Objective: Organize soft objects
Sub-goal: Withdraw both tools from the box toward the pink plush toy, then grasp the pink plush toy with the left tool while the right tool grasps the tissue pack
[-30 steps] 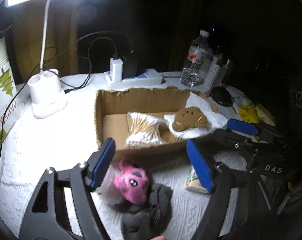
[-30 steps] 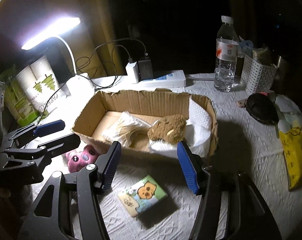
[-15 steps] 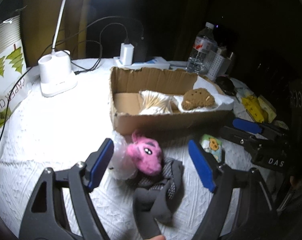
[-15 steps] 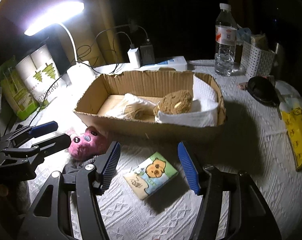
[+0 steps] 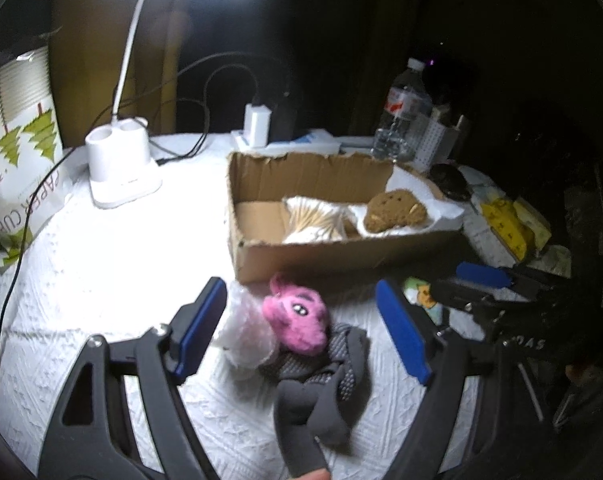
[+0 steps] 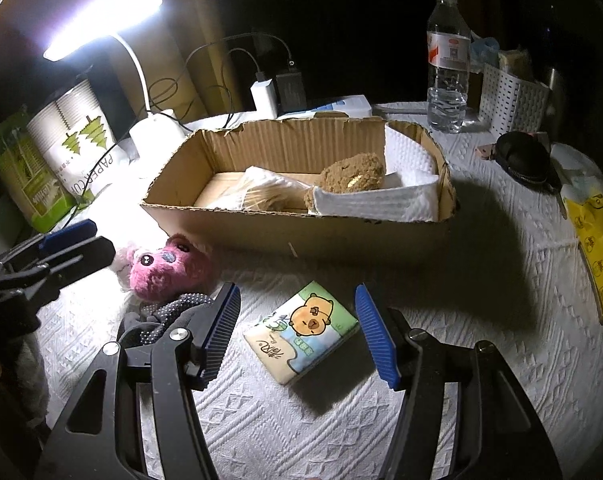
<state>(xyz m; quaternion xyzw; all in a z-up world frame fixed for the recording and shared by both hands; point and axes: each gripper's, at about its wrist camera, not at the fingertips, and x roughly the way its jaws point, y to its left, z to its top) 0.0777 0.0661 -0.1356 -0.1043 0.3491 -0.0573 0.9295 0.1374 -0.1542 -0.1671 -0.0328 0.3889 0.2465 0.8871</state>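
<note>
Hovering above the tabletop [image 6: 481, 320], your right hand-held gripper [image 6: 297, 332] stands with its blue pads spread wide and nothing pressed between them. Framed in that gap lies a flat tissue pack [image 6: 301, 338], printed with a brown cartoon animal on green, blue and cream bands, resting at a slant on the white textured cloth. The pads sit clear of it on both sides.

Your left hand-held gripper [image 5: 301, 326] also gapes wide and grips nothing, tilted downward over a small heap. In that heap you see a fuzzy pink plush toy [image 5: 297, 322] with a round white eye, lying on a crumpled grey dotted sock [image 5: 329, 376], with a clump of clear crinkled plastic wrap [image 5: 245, 332] touching the toy on its left side. All three lie just in front of the near wall of the cardboard box [image 5: 341, 252].

Inside that open box you already have a bag of cotton swabs [image 5: 313, 222], and beside it a brown plush [image 5: 395, 212] resting on folded white padding [image 6: 381, 200] at the box's right end.

Behind the box stand a white desk lamp [image 5: 117, 168], a water bottle [image 6: 447, 64] and a white perforated basket [image 6: 513, 100].
</note>
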